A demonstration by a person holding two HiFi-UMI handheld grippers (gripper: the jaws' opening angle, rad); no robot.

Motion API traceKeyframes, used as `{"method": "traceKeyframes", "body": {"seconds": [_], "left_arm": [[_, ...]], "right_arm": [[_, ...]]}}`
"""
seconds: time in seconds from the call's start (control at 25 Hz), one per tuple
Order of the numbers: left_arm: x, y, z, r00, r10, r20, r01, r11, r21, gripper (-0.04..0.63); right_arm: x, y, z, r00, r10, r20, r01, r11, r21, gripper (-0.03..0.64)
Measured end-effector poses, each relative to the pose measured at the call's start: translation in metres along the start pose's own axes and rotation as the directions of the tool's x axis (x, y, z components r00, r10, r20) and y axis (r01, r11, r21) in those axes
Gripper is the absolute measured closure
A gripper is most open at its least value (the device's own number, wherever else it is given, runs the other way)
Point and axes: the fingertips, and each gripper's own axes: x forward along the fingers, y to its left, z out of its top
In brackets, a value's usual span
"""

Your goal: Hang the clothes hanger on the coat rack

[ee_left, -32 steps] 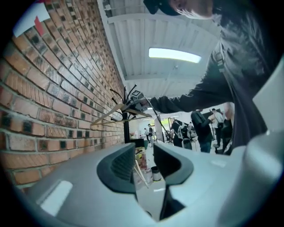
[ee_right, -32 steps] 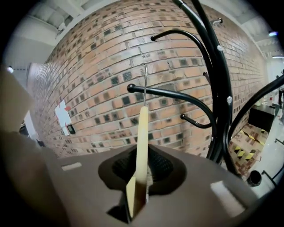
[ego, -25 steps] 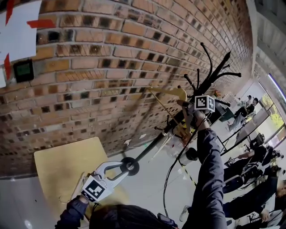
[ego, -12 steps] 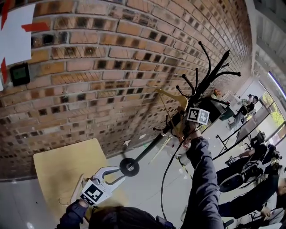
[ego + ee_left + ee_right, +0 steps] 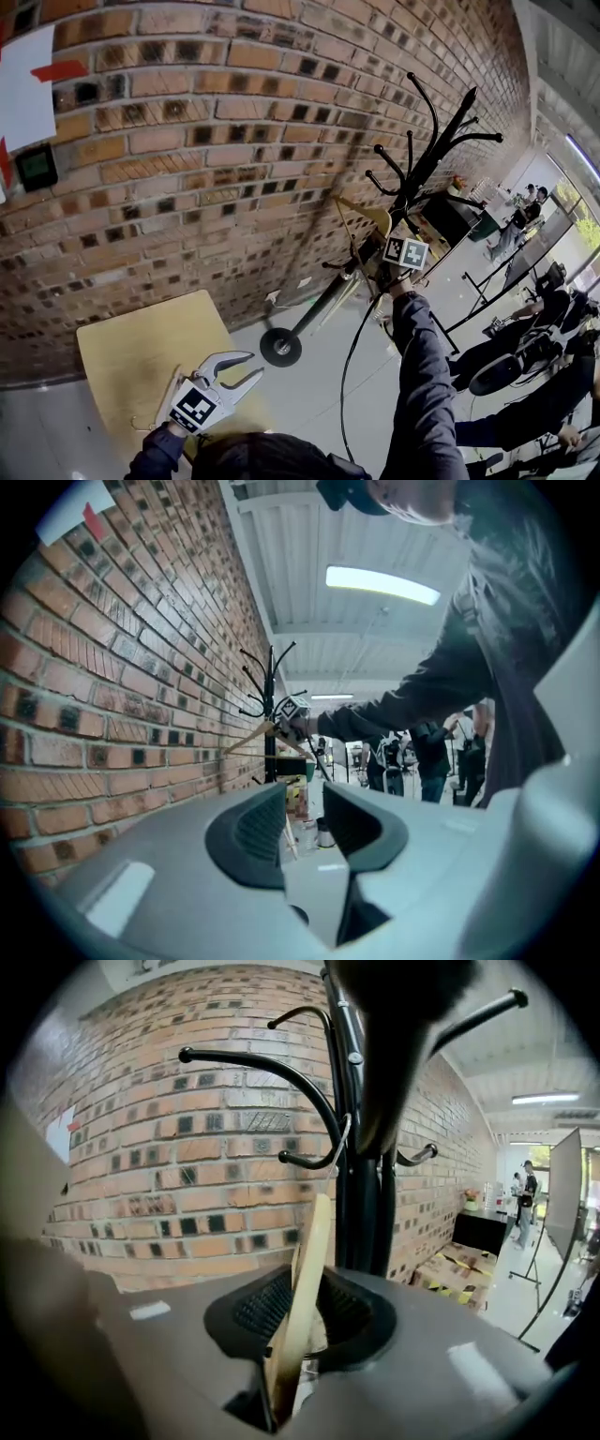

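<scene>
A black coat rack stands by the brick wall. A wooden clothes hanger hangs beside its pole, just left of my right gripper. In the right gripper view the hanger stands upright between the jaws, and its wire hook loops over a lower rack arm. The right gripper has just been opening; a gap shows on each side of the wood. My left gripper is open and empty, low over the table. From it I see the rack and hanger far ahead.
A light wooden table stands at the lower left against the brick wall. The rack's round base rests on the grey floor. A black cable hangs below my right arm. Several people sit at the right.
My right gripper has come down along the rack with the hanger, whose hook now sits on a lower arm. The left gripper has stayed over the table.
</scene>
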Motion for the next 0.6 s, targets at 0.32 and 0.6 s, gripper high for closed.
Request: {"method": "traceKeyframes", "body": {"seconds": [0.32, 0.6], "left_arm": [[0.007, -0.009, -0.008, 0.999, -0.030, -0.036, 0.030, 1.000, -0.009, 0.466], [0.016, -0.016, -0.010, 0.998, -0.047, -0.052, 0.047, 0.999, -0.002, 0.466]], "right_arm": [[-0.003, -0.011, -0.022, 1.000, -0.017, -0.012, 0.015, 0.993, -0.121, 0.495], [-0.040, -0.010, -0.018, 0.990, -0.080, 0.114, 0.110, 0.952, -0.286, 0.442]]}}
